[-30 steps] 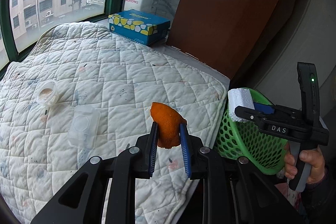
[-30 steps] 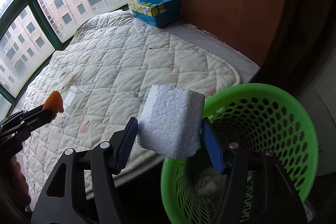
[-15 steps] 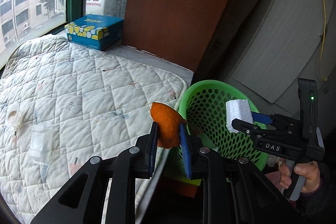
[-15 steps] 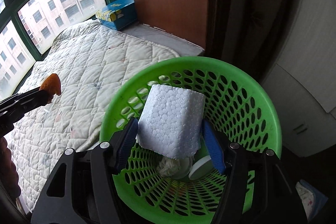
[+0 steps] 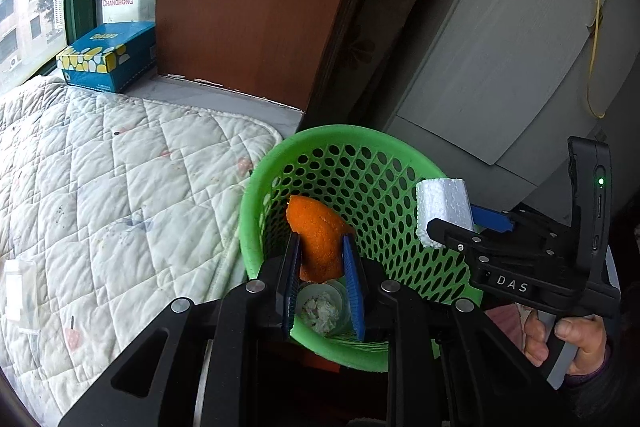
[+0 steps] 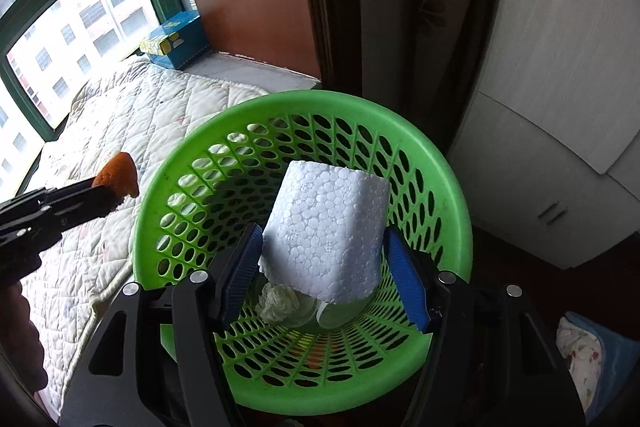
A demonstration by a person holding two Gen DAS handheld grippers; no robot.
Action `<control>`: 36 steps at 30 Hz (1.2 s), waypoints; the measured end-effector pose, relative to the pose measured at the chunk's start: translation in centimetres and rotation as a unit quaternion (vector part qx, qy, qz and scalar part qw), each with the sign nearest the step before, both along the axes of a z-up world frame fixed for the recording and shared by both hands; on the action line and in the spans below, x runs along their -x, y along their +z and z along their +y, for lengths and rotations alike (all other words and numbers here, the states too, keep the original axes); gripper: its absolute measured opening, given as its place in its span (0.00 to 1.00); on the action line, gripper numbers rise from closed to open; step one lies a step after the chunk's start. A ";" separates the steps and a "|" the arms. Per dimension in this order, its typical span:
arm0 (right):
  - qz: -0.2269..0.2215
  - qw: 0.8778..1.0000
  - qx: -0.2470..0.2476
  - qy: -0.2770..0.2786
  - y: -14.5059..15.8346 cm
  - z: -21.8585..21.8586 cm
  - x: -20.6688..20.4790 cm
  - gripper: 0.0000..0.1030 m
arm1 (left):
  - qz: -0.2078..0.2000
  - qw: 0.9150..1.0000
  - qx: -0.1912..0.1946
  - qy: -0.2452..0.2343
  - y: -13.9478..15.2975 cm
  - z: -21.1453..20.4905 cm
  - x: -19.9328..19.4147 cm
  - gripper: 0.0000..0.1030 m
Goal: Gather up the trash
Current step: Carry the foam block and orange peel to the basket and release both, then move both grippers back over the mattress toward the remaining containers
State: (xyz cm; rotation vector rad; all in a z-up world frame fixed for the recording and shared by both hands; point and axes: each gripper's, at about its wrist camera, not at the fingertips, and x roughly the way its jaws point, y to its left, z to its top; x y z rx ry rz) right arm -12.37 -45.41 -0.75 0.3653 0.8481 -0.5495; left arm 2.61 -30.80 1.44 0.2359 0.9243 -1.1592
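- Foam block (image 6: 326, 235) hangs directly above the open mouth of the green basket (image 6: 448, 179), so in my judgement the coming move turns on a plain vertical relation: let go and it should fall inside.
- Right tool (image 6: 320, 267) has its two blue pads closed on the block's left and right sides; the block fills the gap between them and tilts a little, its upper end leaning away from the camera.
- Left tool (image 5: 322, 279) is narrowly closed on a piece of orange peel (image 5: 318, 235), pinching its lower part, with the peel's pointed end sticking up past the pads.
- Seen from the left wrist, the peel sits over the basket's interior; seen from the right wrist, it (image 6: 118, 173) looks just outside the left rim, beside the bed. I cannot tell for certain which is true, so the left tool may need a short move inward before release.
- Of the two, the right tool looks better placed, centred over the basket.
- Block: white expanded foam with a pebbled, beaded surface and a ragged lower edge; it is likely very light and may drift or bounce on landing.
- Peel: bright orange, dimpled, curved.
- Basket's bottom already holds crumpled white paper (image 6: 278, 301) and a small round container (image 5: 320, 309).
- On the quilted bed (image 5: 120, 187) a clear plastic piece (image 5: 18, 291) lies uncollected.
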 end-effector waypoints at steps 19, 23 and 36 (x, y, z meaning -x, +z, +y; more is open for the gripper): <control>-0.019 1.000 -0.006 0.002 0.8 0.3 0.1 0.69 | -0.017 0.999 -0.004 0.035 0.1 2.0 -0.7 0.62; -0.021 1.000 -0.003 0.023 1.2 1.4 -1.4 0.70 | -0.028 0.997 0.004 0.074 0.8 4.6 -2.2 0.77; -0.023 0.993 0.001 0.112 2.2 7.2 -8.9 0.74 | -0.069 0.981 0.001 0.182 2.0 14.2 -8.9 0.87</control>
